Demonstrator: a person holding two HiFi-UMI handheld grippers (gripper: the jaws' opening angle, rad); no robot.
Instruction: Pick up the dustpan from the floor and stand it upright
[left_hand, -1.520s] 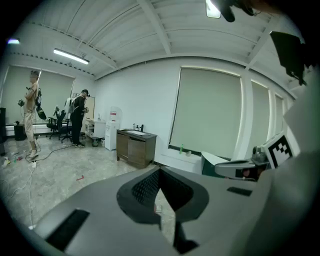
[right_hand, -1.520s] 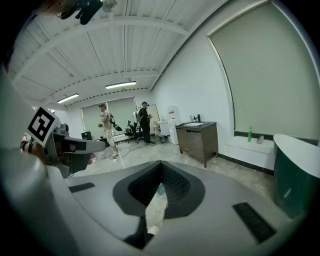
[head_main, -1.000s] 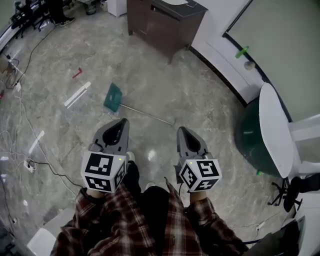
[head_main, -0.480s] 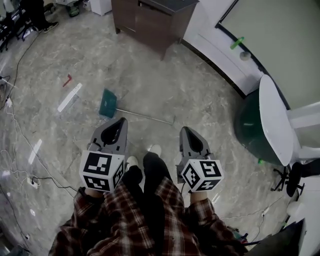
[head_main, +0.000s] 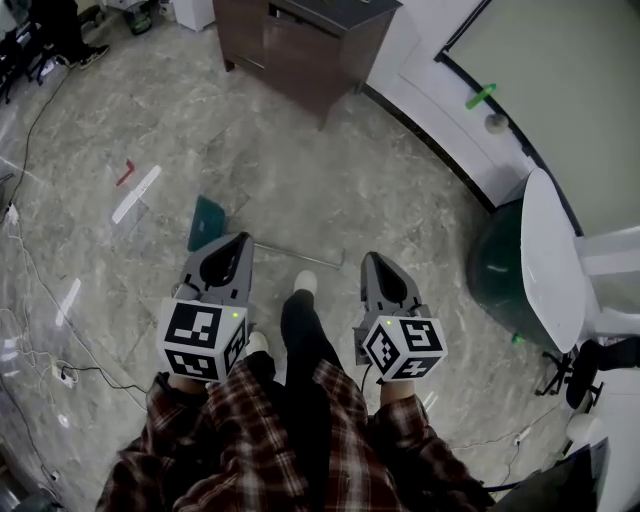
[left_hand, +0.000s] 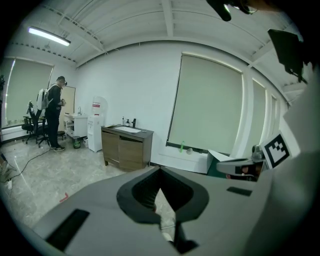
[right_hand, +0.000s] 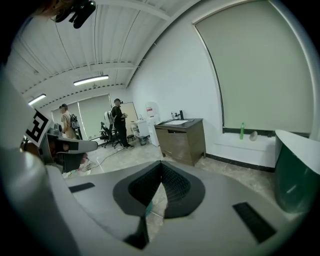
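On the floor (head_main: 300, 170), flat teal dustpan (head_main: 206, 222), thin handle (head_main: 300, 252); left tongs (head_main: 245, 240), right tongs (head_main: 368, 258) closed, empty.

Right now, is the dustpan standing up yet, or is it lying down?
Not yet. Nothing looks done: the green dustpan lies flat on the floor, its long handle stretched out sideways. In hand: nothing. The left gripper and right gripper are both shut and empty, held out above the floor near the dustpan. Left to do: open a gripper, grab the dustpan, lift it and stand it upright.
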